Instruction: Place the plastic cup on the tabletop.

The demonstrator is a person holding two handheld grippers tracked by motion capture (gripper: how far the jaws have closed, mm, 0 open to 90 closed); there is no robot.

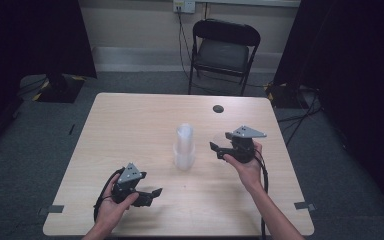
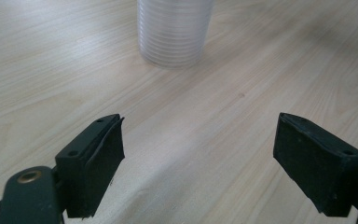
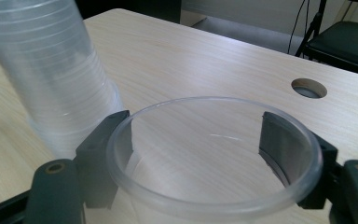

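A clear plastic cup (image 3: 214, 158) sits clamped in the right claw (image 1: 219, 148), its two pads pressed against the cup's outer wall just below the rim (the open mouth faces the right gripper view's camera). The cup is held above the pale wooden surface (image 1: 130, 130), just beside a tall stack of clear cups (image 1: 184, 146) standing upright near the middle. The left claw (image 1: 152, 195) hovers near the front edge with its pads spread apart and nothing between them, pointing toward the stack. A black folding chair (image 1: 223, 52) stands beyond the far edge.
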